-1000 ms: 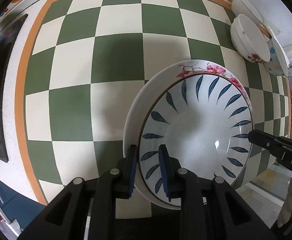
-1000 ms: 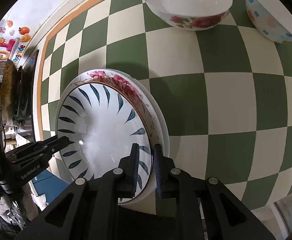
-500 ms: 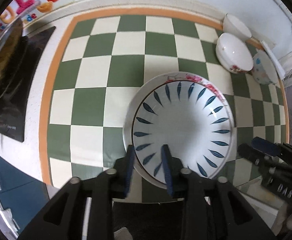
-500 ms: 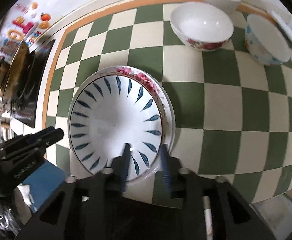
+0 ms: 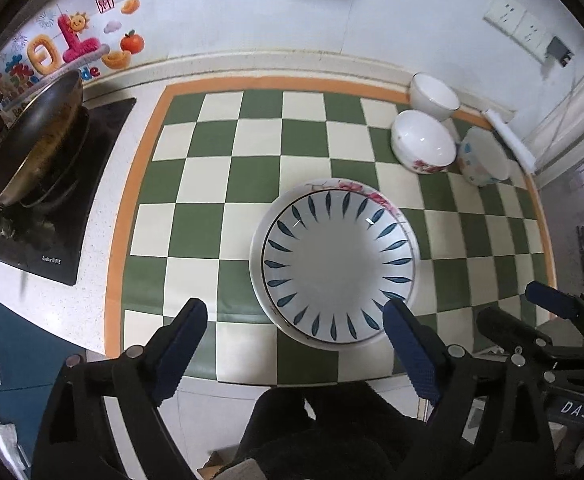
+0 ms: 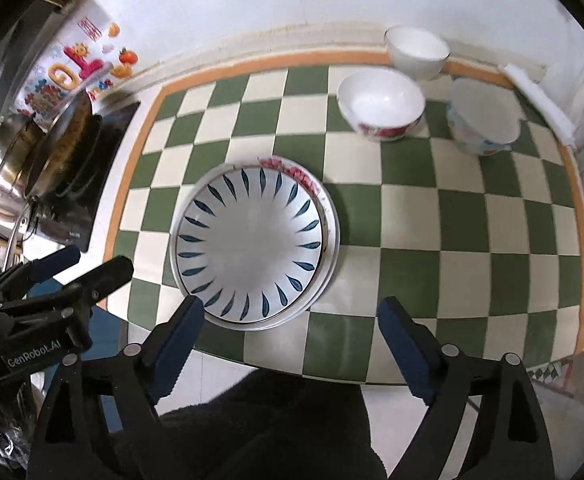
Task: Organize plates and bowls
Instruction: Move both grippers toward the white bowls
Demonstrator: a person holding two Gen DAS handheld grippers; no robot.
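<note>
Right wrist view, worktop: green-and-cream checked mat [image 6: 411, 216] fills mid-frame.
Plates: white round blue-leaf plate [image 6: 252, 248] stacked on floral plate, centre-left.
Bowls: three white ceramic bowls [image 6: 379, 110], upper right.
Right hand-held gripper [image 6: 288, 344]: spread wide, empty, nearer the bowls.
Left hand-held gripper [image 5: 292, 344]: wide, empty.

My left gripper [image 5: 295, 322] is black with dark-blue ribbed pads [image 5: 411, 350] and silver screws. At three o'clock, my right gripper [image 6: 290, 320] shows white "DAS" lettering; "GenRobot.AI" marks the left. Dark fuzzy sleeve at six.
</note>
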